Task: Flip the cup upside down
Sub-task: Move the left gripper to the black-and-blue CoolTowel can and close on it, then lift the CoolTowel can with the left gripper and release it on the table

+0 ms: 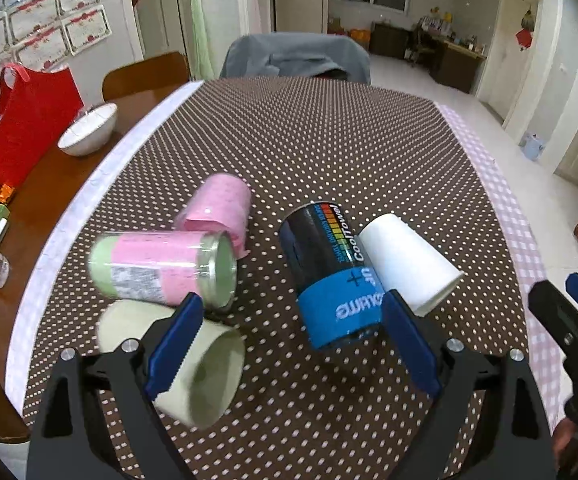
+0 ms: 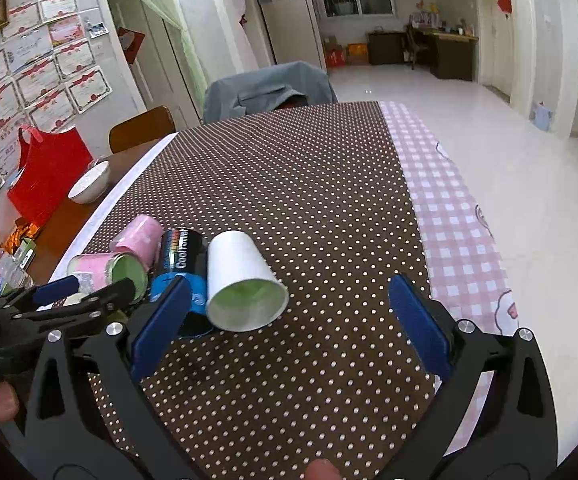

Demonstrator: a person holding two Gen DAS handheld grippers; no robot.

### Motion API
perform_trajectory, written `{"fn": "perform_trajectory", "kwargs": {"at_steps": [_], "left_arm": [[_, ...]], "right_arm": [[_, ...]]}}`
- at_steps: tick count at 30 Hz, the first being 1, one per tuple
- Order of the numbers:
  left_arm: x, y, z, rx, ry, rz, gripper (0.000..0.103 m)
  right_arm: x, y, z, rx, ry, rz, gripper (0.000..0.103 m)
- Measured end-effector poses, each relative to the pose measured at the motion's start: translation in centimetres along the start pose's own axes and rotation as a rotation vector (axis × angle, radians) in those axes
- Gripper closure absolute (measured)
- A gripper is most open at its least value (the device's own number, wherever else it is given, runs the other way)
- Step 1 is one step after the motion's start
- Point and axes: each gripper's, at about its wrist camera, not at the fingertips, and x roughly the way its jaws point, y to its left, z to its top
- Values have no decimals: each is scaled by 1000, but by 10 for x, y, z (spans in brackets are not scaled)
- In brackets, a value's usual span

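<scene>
A white paper cup [image 1: 407,262] lies on its side on the dotted tablecloth, its mouth toward me, touching a black and blue can [image 1: 331,276]. In the right wrist view the cup [image 2: 241,280] shows a greenish inside. A second pale cup [image 1: 193,368] lies on its side at the left, against the left finger of my left gripper [image 1: 291,344], which is open and empty. My right gripper [image 2: 289,320] is open and empty, with the white cup just ahead of its left finger.
A pink and green jar [image 1: 161,268] and a pink roll [image 1: 219,208] lie left of the can. A white bowl [image 1: 89,130] and red bag [image 1: 29,120] stand on the bare wood at far left. A chair with a grey jacket [image 1: 297,58] is behind the table.
</scene>
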Motion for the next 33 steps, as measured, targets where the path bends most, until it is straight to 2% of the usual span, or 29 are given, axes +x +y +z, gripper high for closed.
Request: {"fn": "perform_trajectory", "kwargs": {"at_steps": [7, 15, 18, 20, 21, 33], "left_arm": [[51, -8, 11, -59, 98, 1, 14], [80, -4, 18, -116, 157, -51, 14], [86, -1, 21, -138, 175, -72, 15], [88, 2, 20, -144, 184, -96, 23], [91, 2, 20, -143, 196, -113, 32], [81, 12, 4, -126, 207, -178, 34]], "right_arm": [[18, -18, 3, 40, 19, -1, 6], [25, -30, 2, 67, 31, 0, 6], [22, -31, 0, 74, 30, 0, 6], [21, -33, 0, 78, 29, -1, 6], [20, -33, -1, 80, 28, -2, 6], [-3, -29, -4, 88, -2, -7, 6]]}}
